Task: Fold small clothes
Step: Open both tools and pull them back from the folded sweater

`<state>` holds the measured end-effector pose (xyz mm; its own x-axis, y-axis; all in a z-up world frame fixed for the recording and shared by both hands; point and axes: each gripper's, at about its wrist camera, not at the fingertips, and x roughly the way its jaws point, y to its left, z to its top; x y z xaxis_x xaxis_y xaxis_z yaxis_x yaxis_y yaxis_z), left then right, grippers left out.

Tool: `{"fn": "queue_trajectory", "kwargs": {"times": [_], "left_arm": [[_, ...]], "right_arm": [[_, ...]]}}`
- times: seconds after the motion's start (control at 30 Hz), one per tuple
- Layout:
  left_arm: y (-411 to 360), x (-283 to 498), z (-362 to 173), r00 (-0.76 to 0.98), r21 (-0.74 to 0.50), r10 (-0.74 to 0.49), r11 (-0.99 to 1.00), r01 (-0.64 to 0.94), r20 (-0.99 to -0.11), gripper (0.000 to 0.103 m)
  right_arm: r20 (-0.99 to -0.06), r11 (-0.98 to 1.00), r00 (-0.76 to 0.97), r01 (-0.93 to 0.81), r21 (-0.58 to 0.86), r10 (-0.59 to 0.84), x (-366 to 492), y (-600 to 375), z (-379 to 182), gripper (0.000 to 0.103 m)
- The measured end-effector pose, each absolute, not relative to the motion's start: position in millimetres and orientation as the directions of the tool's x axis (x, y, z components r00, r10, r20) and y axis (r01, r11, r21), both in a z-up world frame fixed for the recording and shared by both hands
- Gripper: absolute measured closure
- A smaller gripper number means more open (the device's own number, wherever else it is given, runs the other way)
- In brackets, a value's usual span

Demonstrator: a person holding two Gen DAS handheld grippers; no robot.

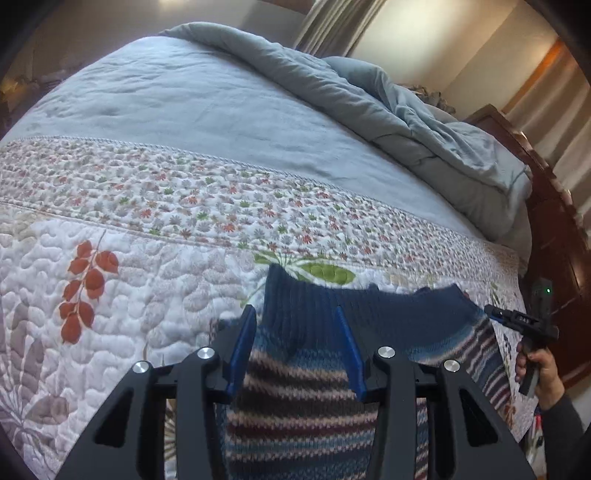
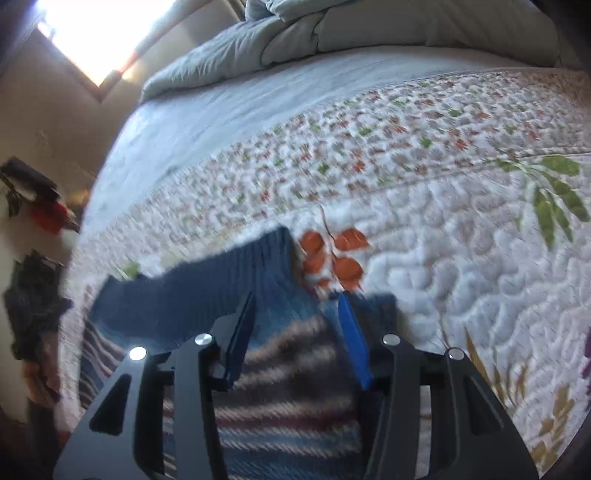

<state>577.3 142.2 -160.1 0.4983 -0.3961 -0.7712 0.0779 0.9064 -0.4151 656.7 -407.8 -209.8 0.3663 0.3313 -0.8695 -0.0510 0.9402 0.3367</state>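
A knitted sweater with blue, white and maroon stripes and a dark blue ribbed band lies on the floral quilt. My left gripper hovers over it, open, its blue fingers apart and not pinching any cloth. In the left wrist view my right gripper sits at the sweater's right corner, held by a hand. In the right wrist view, which is blurred, my right gripper is open above the sweater, near the ribbed band.
A bunched grey-blue duvet lies across the far side of the bed. A dark wooden bed frame runs along the right edge. A bright window is at the upper left in the right wrist view, with dark clutter beside the bed.
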Motion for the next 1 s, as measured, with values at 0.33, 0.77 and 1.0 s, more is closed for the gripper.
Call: {"fn": "queue_trajectory", "kwargs": {"times": [0.33, 0.77, 1.0], "left_arm": [[145, 547, -207, 0.414, -0.462, -0.422, 0.887, 0.005, -0.806, 0.064], [120, 439, -206, 0.408, -0.497, -0.496, 0.861, 0.112, -0.767, 0.054], [131, 429, -202, 0.455, -0.552, -0.516, 0.831, 0.063, -0.726, 0.053]], "right_arm": [[-0.855, 0.943, 0.411, -0.033, 0.332, 0.316, 624, -421, -197, 0.057], [-0.817, 0.890, 0.367, -0.087, 0.447, 0.445, 505, -437, -215, 0.067], [-0.773, 0.873, 0.425, -0.096, 0.478, 0.470, 480, -440, -189, 0.064]]}}
